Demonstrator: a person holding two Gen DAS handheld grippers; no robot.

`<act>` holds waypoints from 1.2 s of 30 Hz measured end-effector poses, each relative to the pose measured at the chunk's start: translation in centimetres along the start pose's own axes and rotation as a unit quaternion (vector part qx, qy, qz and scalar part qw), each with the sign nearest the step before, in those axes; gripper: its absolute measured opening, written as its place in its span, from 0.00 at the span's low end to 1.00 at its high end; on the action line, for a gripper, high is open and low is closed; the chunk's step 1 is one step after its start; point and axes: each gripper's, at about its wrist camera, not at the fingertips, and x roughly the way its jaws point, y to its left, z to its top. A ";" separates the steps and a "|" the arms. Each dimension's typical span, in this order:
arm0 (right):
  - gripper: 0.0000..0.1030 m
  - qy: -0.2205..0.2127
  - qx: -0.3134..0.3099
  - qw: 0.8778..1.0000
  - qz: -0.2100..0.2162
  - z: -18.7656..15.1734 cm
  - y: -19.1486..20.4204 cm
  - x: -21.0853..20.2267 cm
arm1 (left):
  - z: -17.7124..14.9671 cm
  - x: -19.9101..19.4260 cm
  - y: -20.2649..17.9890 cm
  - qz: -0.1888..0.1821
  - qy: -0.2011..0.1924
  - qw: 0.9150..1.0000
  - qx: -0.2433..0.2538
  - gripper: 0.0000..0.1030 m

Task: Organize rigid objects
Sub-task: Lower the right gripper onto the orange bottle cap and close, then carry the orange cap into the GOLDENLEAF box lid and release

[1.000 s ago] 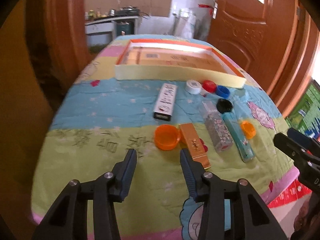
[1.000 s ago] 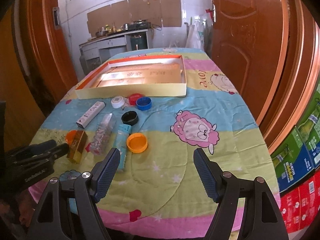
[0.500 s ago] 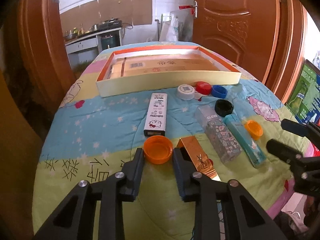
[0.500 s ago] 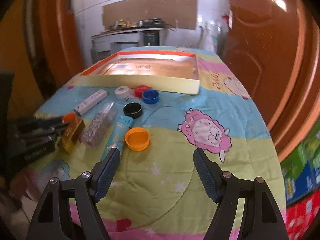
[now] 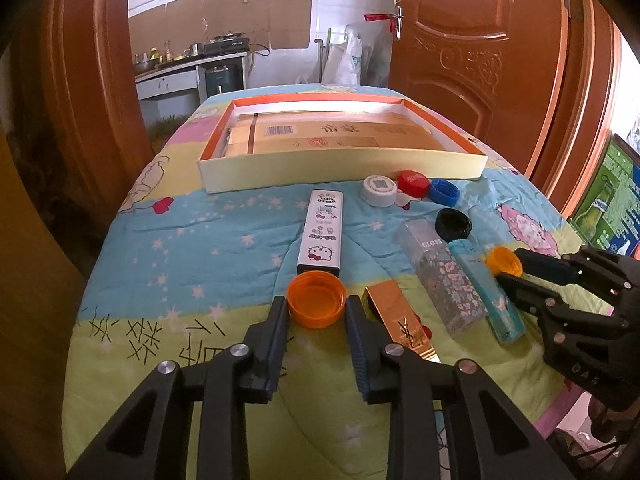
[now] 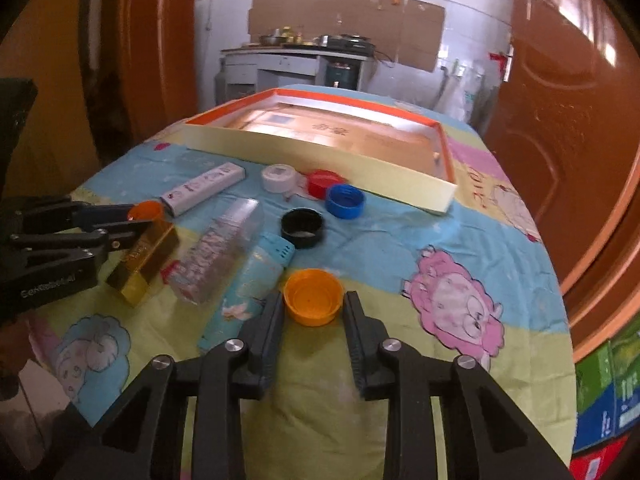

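Two orange caps lie open side up on the quilted table. My left gripper [image 5: 316, 304] is shut on the nearer-left orange cap [image 5: 317, 300], with a pad against each side. My right gripper [image 6: 312, 300] has its jaws closing on the other orange cap [image 6: 313, 298], and the pads touch its rim. The right gripper [image 5: 509, 266] also shows at the right of the left wrist view. Between the caps lie a gold box [image 5: 400, 326], a clear patterned box [image 5: 440, 276] and a teal box [image 5: 488, 292].
A shallow orange-rimmed tray [image 5: 340, 164] stands at the back. In front of it lie a white cartoon box [image 5: 322, 236] and white [image 5: 379, 190], red [image 5: 412, 180], blue [image 5: 444, 192] and black [image 5: 454, 222] caps. Wooden doors flank the table; drink cartons [image 6: 624, 392] stand right.
Both grippers have gone from wide open to closed around an orange cap each, the left first. The right gripper has also moved forward and down to its cap.
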 end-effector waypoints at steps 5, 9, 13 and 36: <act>0.29 -0.002 -0.008 1.000 0.000 0.2 0.4 0.0 | 0.2 -0.3 0.4 0.002 -0.003 1.000 -0.009 0.28; 0.29 -0.008 0.002 1.000 -0.007 0.2 -0.1 -0.7 | 0.6 -1.1 0.6 0.003 -0.011 1.000 -0.015 0.28; 0.29 -0.017 0.017 1.000 -0.004 0.6 -0.8 -1.8 | 1.4 -2.0 0.3 0.006 -0.017 1.000 -0.013 0.28; 0.30 -0.055 0.028 0.998 0.014 10.5 -5.4 -3.3 | 11.3 -2.3 1.7 0.045 -0.021 0.998 -0.047 0.29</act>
